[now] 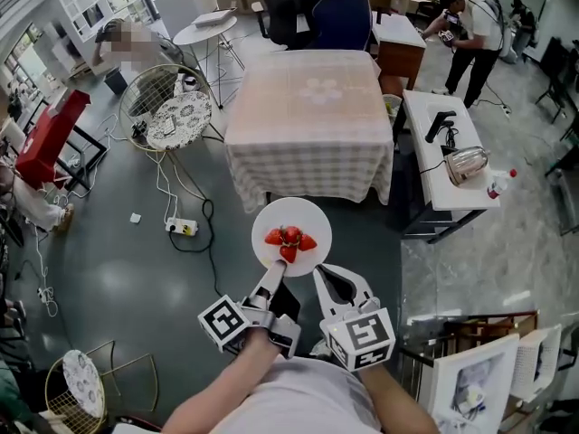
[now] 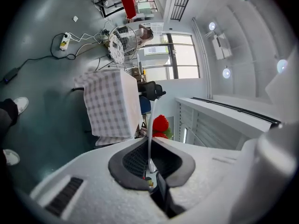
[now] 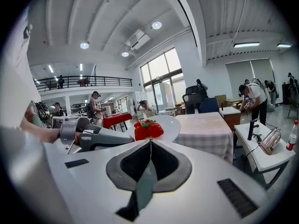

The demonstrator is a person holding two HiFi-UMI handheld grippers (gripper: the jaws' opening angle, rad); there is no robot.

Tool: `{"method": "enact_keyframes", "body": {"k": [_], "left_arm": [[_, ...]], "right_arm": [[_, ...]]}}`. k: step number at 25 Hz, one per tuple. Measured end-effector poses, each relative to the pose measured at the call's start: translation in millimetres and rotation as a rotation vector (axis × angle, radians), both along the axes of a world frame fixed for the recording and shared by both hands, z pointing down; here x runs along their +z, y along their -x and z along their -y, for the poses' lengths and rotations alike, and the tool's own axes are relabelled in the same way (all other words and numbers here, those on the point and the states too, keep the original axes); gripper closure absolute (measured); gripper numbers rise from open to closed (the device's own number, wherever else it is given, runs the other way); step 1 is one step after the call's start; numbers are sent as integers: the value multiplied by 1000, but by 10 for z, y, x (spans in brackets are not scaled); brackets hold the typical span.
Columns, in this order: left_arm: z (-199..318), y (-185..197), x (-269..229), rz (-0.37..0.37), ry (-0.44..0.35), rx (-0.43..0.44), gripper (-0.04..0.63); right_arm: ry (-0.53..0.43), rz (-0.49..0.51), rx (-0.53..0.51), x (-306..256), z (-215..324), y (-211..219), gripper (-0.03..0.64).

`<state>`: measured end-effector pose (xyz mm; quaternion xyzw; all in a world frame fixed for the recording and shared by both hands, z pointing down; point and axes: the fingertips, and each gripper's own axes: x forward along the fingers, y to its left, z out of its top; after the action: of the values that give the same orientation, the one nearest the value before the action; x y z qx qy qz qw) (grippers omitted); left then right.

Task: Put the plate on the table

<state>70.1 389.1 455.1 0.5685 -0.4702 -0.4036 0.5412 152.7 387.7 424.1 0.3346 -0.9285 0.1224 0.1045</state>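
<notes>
As I judge it, the task is midway. At lower centre of the head view the left gripper (image 1: 275, 277) has its jaws clamped on the near rim of the plate (image 1: 303, 213), which hangs over the floor just short of the cloth-covered counter (image 1: 308, 116) higher in the frame, so the setting-down is left. The plate is white, round and about level, with red strawberries (image 1: 289, 240) clustered near the gripped edge. Just right of it, the right gripper (image 1: 330, 277) has its jaws closed on nothing.
</notes>
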Motion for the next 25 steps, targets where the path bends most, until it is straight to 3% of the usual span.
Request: {"method": "enact_keyframes", "body": {"k": [11,25], "left_arm": [[796,524,-89,-43,-23,44,581],[1436,1310,-199,-83,-68,93,581]], "right_arm": [[3,-52,29,-76,724,647,612],[-9,-106,108,-174,1252,1464,612]]}}
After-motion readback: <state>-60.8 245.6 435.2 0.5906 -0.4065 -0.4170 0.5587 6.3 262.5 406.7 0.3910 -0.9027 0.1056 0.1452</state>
